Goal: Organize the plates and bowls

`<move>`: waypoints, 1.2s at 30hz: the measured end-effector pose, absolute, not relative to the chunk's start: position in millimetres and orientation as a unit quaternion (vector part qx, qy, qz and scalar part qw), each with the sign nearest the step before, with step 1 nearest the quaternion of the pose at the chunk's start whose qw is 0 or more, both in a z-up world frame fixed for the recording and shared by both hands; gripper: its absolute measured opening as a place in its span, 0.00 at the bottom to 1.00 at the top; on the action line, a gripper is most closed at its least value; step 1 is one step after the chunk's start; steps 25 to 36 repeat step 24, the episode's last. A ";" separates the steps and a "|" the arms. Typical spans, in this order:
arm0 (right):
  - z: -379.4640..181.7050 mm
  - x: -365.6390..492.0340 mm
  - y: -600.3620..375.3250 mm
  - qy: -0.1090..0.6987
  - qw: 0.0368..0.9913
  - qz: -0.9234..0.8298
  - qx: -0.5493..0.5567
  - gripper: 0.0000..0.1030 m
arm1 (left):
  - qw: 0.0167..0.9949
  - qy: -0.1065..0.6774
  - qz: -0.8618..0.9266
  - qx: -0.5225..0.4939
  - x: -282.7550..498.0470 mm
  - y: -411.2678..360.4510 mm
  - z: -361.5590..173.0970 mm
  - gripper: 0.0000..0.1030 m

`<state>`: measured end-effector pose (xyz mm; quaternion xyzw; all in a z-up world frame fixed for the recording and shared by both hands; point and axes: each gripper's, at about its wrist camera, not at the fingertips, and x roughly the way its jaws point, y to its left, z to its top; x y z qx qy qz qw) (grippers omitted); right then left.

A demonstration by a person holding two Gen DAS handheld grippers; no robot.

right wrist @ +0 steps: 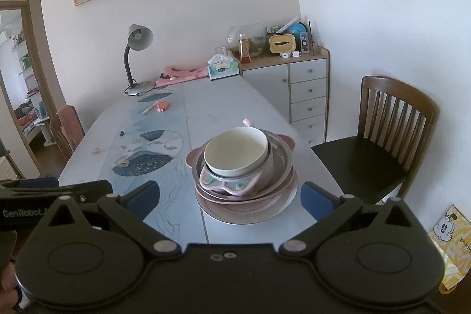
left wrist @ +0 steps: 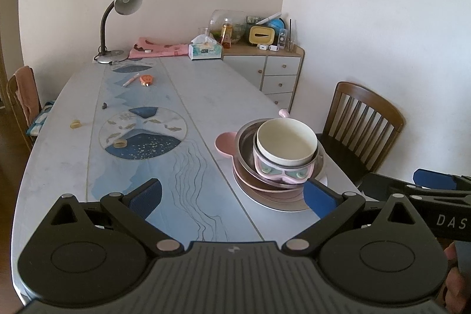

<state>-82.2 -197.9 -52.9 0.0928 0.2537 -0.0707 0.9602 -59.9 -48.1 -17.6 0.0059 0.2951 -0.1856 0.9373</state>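
Now | your left tool [left wrist: 232, 196]: jaws wide, holding nothing, over the counter [left wrist: 206, 90] beside the stack | your right tool [right wrist: 229, 196]: jaws wide, holding nothing, facing the stack | cream bowl [right wrist: 235, 152] tops the pink bowl [right wrist: 232, 181], steel bowl [right wrist: 282, 164] and plates [right wrist: 247, 211] near the counter's right edge

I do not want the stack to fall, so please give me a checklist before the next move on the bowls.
1. Left gripper open, holding nothing: ok.
2. Right gripper open, holding nothing: ok.
3. Cream bowl on top, free to lift: ok.
4. Cream bowl level: not ok, tilted.
5. Steel bowl steady on the plates: cannot tell.
6. Stack away from the table edge: ok.
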 end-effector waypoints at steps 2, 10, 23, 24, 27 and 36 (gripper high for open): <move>-52.9 -82.1 -197.9 0.254 0.960 -0.071 0.093 1.00 | 0.937 0.295 -0.185 0.006 -59.8 -48.4 -17.5 1.00; -50.9 -84.4 -195.2 0.250 0.962 -0.069 0.089 1.00 | 0.939 0.289 -0.184 0.006 -61.8 -48.7 -16.3 1.00; -49.7 -80.7 -192.6 0.252 0.962 -0.060 0.086 1.00 | 0.941 0.288 -0.176 0.004 -62.8 -42.5 -15.4 1.00; -49.4 -80.1 -191.8 0.252 0.962 -0.059 0.084 1.00 | 0.941 0.289 -0.175 0.003 -62.1 -41.7 -15.5 1.00; -49.4 -80.1 -191.8 0.252 0.962 -0.059 0.084 1.00 | 0.941 0.289 -0.175 0.003 -62.1 -41.7 -15.5 1.00; -49.4 -80.1 -191.8 0.252 0.962 -0.059 0.084 1.00 | 0.941 0.289 -0.175 0.003 -62.1 -41.7 -15.5 1.00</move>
